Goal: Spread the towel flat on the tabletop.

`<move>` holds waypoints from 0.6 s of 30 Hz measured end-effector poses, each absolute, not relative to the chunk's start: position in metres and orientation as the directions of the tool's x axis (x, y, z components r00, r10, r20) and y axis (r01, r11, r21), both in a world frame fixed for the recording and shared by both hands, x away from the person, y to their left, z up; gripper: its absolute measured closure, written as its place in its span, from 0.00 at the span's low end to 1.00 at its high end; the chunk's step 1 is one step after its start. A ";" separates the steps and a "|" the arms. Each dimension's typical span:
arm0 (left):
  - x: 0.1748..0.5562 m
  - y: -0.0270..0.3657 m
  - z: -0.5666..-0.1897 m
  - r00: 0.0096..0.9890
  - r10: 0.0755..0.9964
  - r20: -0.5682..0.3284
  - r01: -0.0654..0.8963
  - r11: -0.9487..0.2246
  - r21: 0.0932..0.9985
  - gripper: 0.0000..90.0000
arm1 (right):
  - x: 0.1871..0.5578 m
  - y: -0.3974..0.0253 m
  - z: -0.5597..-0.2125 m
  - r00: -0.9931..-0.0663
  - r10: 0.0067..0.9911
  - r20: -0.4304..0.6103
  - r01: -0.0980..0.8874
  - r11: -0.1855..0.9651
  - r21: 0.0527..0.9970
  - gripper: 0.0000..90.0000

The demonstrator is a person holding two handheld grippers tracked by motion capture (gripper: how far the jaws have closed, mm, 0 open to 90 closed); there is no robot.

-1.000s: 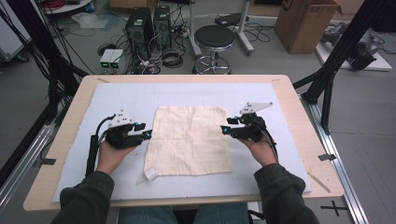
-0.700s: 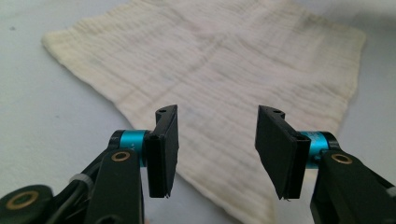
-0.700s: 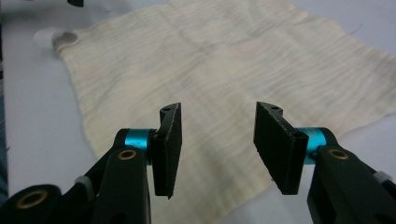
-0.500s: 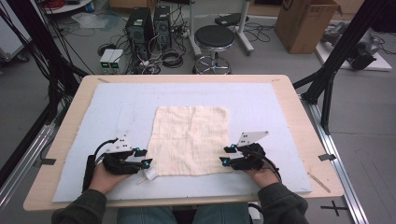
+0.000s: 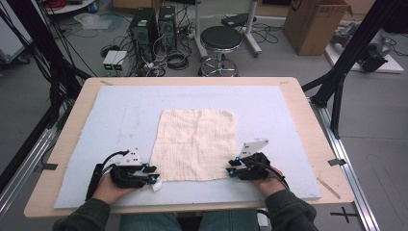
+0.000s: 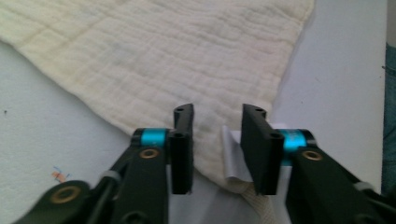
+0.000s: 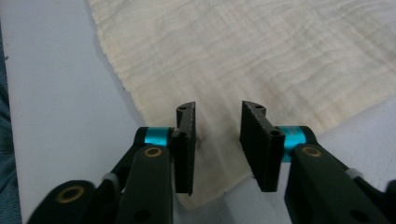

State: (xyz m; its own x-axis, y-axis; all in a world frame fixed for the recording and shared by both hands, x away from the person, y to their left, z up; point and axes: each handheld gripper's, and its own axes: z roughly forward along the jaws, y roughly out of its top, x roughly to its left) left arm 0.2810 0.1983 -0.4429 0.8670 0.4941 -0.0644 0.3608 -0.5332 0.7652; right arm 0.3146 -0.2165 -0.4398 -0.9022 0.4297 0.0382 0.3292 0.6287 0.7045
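- Cables, two computer towers and a black round stool (image 5: 219,37) crowd the floor beyond the pale wooden table (image 5: 308,115), whose top carries a light blue-grey felt mat (image 5: 120,115) with a cream-coloured square of crinkled muslin cloth (image 5: 195,143) lying flat on it.
- Left gripper (image 5: 153,179): its jaws are spread, astride the near-left corner of the cloth, and in the left gripper view (image 6: 216,149) a small white fabric label (image 6: 232,156) sits just inside its right-hand jaw.
- Risk there, as I judge it: closing now could catch the label or the loop of hem alone, so the corner would slip free on lifting; pressing too low could also pinch the mat.
- Right gripper (image 5: 232,169): jaws spread likewise, the near-right corner of the cloth lying between and just ahead of them (image 7: 217,144).
- Risk there: the corner tip reaches barely past the jaw roots, so a shallow bite may hold a single thin layer that pulls out, or drags the cloth askew if one side grips before the other.
- Against the picture from a second ago, both grippers have come from the cloth's side edges, about mid-height, back toward the person to its two near corners; the cloth lies where it did, its label now beside the left gripper.
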 end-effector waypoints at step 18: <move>0.266 0.196 -0.440 0.873 0.485 -0.047 0.336 -0.530 0.779 0.98 | 0.313 -0.219 -0.438 -0.918 0.377 0.121 0.348 0.623 0.700 0.98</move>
